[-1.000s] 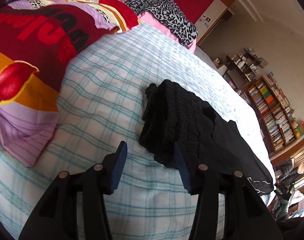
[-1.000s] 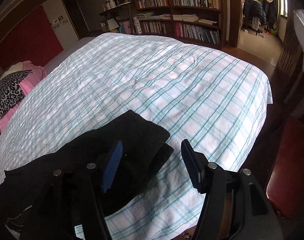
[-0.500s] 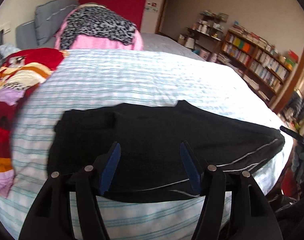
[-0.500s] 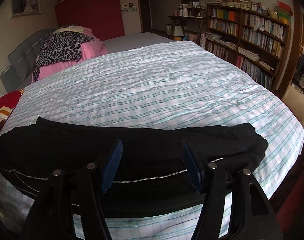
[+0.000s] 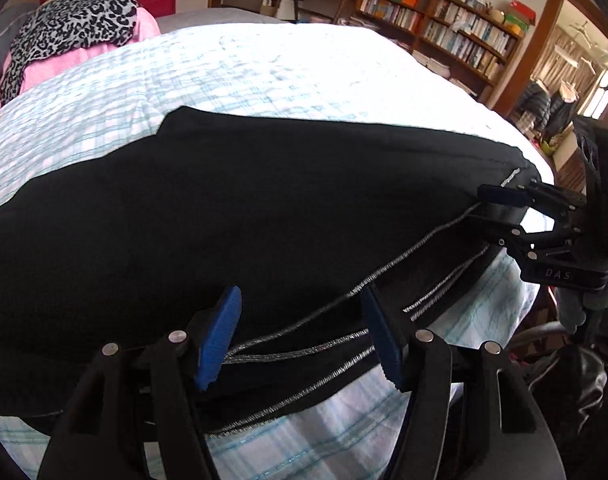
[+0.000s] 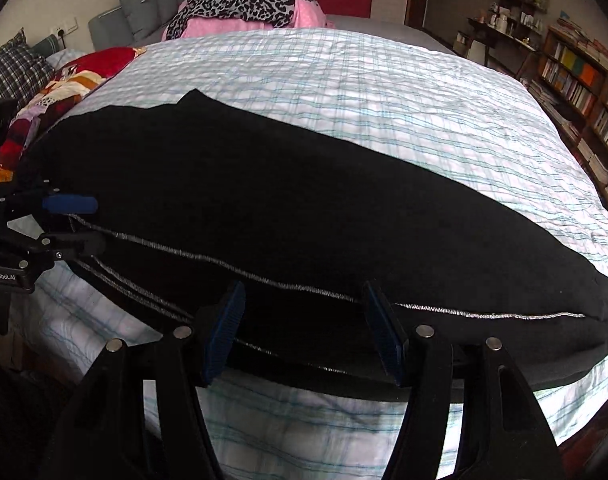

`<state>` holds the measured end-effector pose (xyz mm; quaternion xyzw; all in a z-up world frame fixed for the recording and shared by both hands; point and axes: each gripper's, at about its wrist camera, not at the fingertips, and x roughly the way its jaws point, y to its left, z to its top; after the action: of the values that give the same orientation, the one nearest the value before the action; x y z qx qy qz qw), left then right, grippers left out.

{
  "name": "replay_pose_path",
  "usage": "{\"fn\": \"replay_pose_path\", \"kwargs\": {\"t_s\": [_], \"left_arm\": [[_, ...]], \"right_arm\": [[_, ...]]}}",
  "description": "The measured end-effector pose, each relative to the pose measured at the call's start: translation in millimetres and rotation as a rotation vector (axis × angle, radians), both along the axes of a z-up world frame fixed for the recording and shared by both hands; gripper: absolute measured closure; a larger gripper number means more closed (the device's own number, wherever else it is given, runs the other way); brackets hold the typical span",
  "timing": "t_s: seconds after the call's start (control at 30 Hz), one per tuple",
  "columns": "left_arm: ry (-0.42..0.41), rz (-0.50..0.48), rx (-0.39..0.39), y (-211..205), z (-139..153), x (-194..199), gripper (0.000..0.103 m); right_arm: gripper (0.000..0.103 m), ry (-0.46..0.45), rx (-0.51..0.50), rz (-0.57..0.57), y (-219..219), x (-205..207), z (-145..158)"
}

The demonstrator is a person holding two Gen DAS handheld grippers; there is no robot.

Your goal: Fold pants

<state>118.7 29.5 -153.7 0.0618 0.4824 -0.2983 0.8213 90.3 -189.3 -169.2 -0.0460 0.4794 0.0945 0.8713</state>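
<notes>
- The black pants (image 6: 304, 208) are laid lengthwise across the checked bedsheet (image 6: 384, 92), near its front edge.
- The left gripper (image 5: 300, 340) and right gripper (image 6: 304, 328) are both seen spread wide over the near seam edge, with nothing held.
- The fabric is judged soft, light and limp; sagging is expected.
- A hold on the grey-stitched seam (image 6: 264, 280) is advised.

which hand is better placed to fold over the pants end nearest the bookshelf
Right. The right gripper is open around the pants edge at the bookshelf end; the left gripper is at the opposite end, by the red quilt.
</notes>
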Motion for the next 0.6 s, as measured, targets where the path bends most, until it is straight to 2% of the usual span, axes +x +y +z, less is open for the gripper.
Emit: {"fn": "replay_pose_path", "kwargs": {"t_s": [0.1, 0.2, 0.27, 0.37, 0.43, 0.53, 0.6], "left_arm": [[0.021, -0.054, 0.041, -3.7, -12.7, -17.7, 0.041], [-0.015, -0.099, 0.096, -2.8, -25.0, -38.2, 0.041], [-0.040, -0.113, 0.103, -1.7, -27.0, -43.2, 0.041], [-0.004, -0.071, 0.050, 4.0, -21.5, -38.8, 0.040], [0.005, -0.039, -0.008, 9.6, -10.6, -32.8, 0.040], [-0.023, 0.038, -0.108, 16.7, 8.6, -22.3, 0.034], [-0.050, 0.078, -0.139, 16.3, 16.0, -14.8, 0.034]], "right_arm": [[0.040, 0.077, 0.006, 0.006, -6.5, -11.5, -18.4], [0.040, 0.065, -0.037, 0.044, -5.7, -22.9, -24.5], [0.040, 0.072, -0.030, 0.040, -6.1, -23.4, -23.8], [0.041, 0.058, -0.020, 0.051, -6.1, -24.1, -14.3], [0.041, 0.015, 0.012, 0.047, -8.3, -22.7, 0.4], [0.040, -0.027, 0.072, 0.003, -9.4, -11.4, 13.4], [0.041, -0.030, 0.064, -0.038, -8.3, -0.6, 10.2]]}}
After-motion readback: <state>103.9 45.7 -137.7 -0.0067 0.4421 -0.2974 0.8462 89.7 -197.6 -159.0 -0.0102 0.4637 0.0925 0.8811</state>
